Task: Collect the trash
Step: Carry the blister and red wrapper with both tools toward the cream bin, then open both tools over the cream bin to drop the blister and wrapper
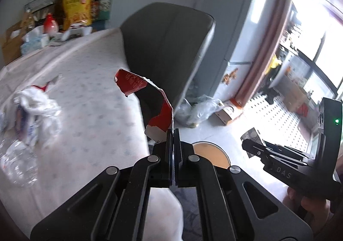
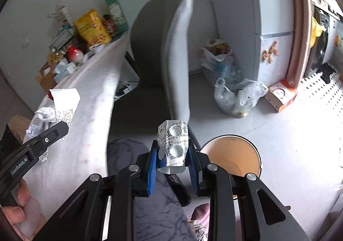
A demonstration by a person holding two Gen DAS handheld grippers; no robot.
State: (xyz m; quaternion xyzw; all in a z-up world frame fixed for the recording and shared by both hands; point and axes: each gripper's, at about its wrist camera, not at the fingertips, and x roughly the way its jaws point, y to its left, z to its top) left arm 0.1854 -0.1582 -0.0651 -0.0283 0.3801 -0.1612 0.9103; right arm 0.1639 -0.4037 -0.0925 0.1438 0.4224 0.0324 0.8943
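My left gripper is shut on a torn red and white wrapper, held above the table's right edge; the wrapper's white back shows in the right wrist view. My right gripper is shut on a silver blister pack, held over the floor just left of an open round bin with a tan inside. The bin also shows in the left wrist view, and so does the right gripper. Crumpled white plastic and a clear bottle lie on the table.
A grey chair stands between table and fridge. Groceries and boxes crowd the table's far end. Plastic bags and a small carton sit on the floor by the fridge.
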